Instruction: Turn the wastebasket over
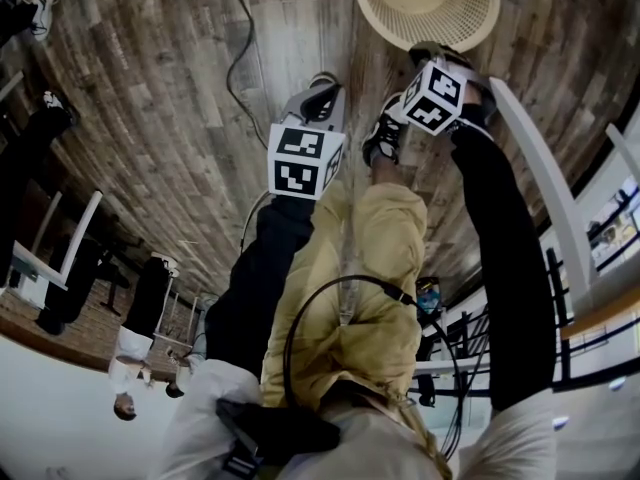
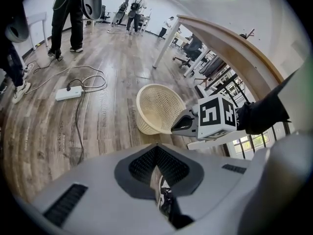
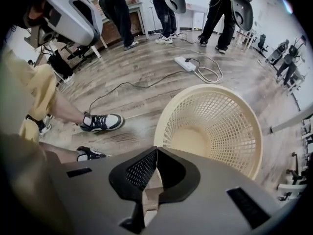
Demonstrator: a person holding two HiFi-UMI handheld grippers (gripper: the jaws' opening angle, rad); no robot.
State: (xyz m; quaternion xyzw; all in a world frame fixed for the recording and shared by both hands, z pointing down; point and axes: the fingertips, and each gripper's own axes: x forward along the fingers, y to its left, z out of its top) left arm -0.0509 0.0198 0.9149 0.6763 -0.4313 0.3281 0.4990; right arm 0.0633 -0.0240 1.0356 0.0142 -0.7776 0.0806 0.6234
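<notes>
The cream mesh wastebasket [image 1: 427, 3] [image 2: 156, 106] [image 3: 220, 126] stands upright on the wood floor, mouth up and empty. My right gripper [image 1: 432, 53] [image 2: 177, 129] [image 3: 156, 151] points steeply down at the basket's near rim. Its jaws are closed together on that rim edge, and a strip of cream shows in the gap behind the tips. My left gripper [image 1: 322, 86] [image 2: 157, 151] hangs a little left of the basket over the floor beside a shoe. It is shut with nothing held.
The person's black-and-white shoes [image 3: 100, 122] stand just left of the basket. A white power strip [image 2: 64, 93] [image 3: 185, 61] with looping cables lies farther out on the floor. A white desk [image 1: 530, 168] [image 2: 220, 38] runs along the right. People and office chairs stand at the room's far side.
</notes>
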